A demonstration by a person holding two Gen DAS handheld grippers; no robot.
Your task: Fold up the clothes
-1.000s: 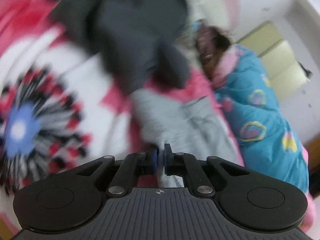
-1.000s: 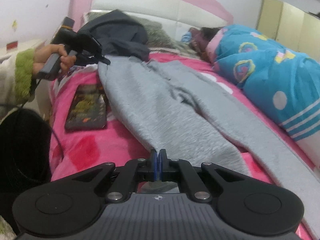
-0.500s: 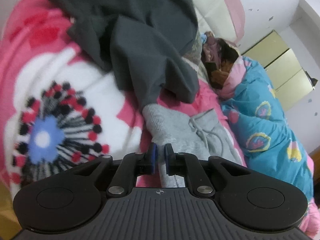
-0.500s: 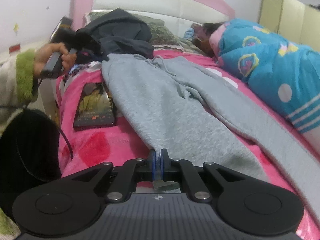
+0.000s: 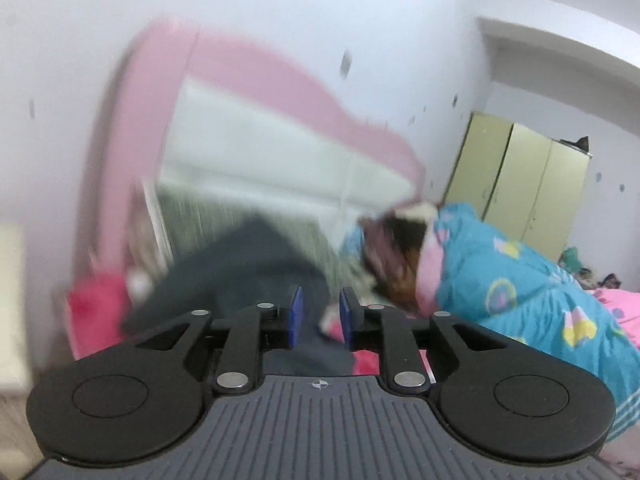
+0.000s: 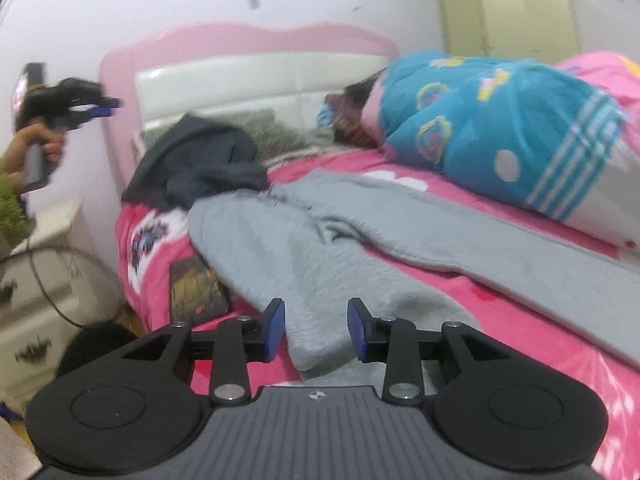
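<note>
1. I see the grey sweatpants (image 6: 320,248) spread flat on the pink bedspread (image 6: 500,328), waistband towards the headboard, the two legs running down towards my right camera and off to the right.
2. The hem of the nearer leg lies just in front of my right gripper (image 6: 316,330). Its jaws stand wide apart with nothing between them but the cloth below, and I cannot tell whether the fingertips touch that cloth.
3. My left gripper (image 5: 320,320) is also released, its blue pads parted and clear of any fabric. In the right view it is held up in the air at the far left, beside the bed's head end, well apart from the sweatpants, gripped by a hand (image 6: 36,148) with a green cuff.
4. The left camera is badly blurred. Through the gap I make out a dark grey garment (image 5: 248,264), and the right view shows it (image 6: 200,160) crumpled at the head of the bed, touching the waistband end of the sweatpants.
5. A dark book or tablet (image 6: 196,288) lies on the bedspread at the left edge, partly tucked under the sweatpants.
6. On the right of the bed a person lies under a blue patterned quilt (image 6: 500,128), dark hair (image 6: 356,120) showing at its top.
7. Behind are the pink and white headboard (image 6: 248,76), a white bedside cabinet (image 6: 44,280) and a pale yellow wardrobe (image 5: 520,184).
</note>
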